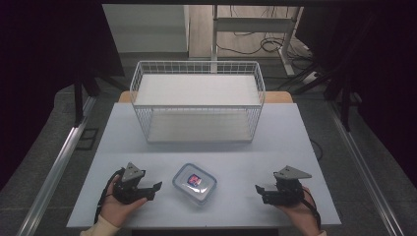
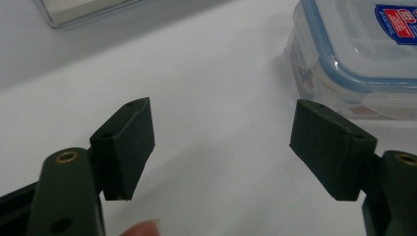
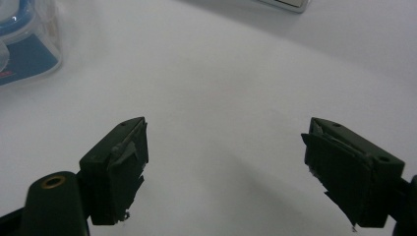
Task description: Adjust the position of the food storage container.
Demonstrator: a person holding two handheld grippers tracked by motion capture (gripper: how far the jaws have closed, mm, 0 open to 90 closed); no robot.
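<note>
Left gripper [image 1: 150, 189] is sitting with jaws spread apart, holding nothing; right gripper [image 1: 260, 191] likewise is gaping wide and holding nothing. White wire basket [image 1: 196, 73] is standing at the table's [image 1: 295, 147] far side, nothing inside. Lidded plastic container [image 1: 195, 183] is lying between both grippers, just beside the left one, untouched. Judging by this, nothing is done yet; grasping and moving are all remaining. Both hands are resting low on the table, grippers pointing inward toward the container.

High view overlooks table [image 1: 275, 142]; gripper views skim it closely.
</note>
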